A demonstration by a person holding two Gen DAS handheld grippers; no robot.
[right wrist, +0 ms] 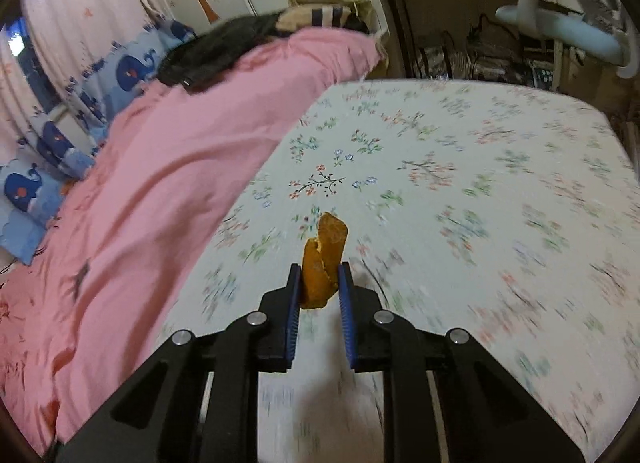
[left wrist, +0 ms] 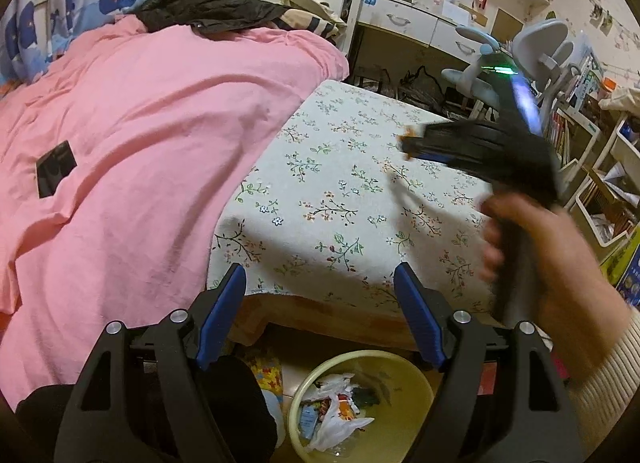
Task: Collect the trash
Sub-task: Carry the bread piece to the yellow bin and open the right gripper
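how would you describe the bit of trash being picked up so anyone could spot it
Start at the floral tablecloth beside the pink blanket. Above it, the right tongs pinch a curled orange peel, the only orange scrap there.

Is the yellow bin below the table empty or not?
Not empty: the yellow bin holds crumpled white plastic and colourful wrappers.

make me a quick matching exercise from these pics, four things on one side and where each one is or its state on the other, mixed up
Things:
1. peel
2. bin
3. left tool
4. pink blanket

Places or states:
A. open, holding nothing
B. on the floor below the table edge, trash inside
C. pinched in the right tool
D. spread over the bed, beside the floral table

Pairs: 1-C, 2-B, 3-A, 4-D
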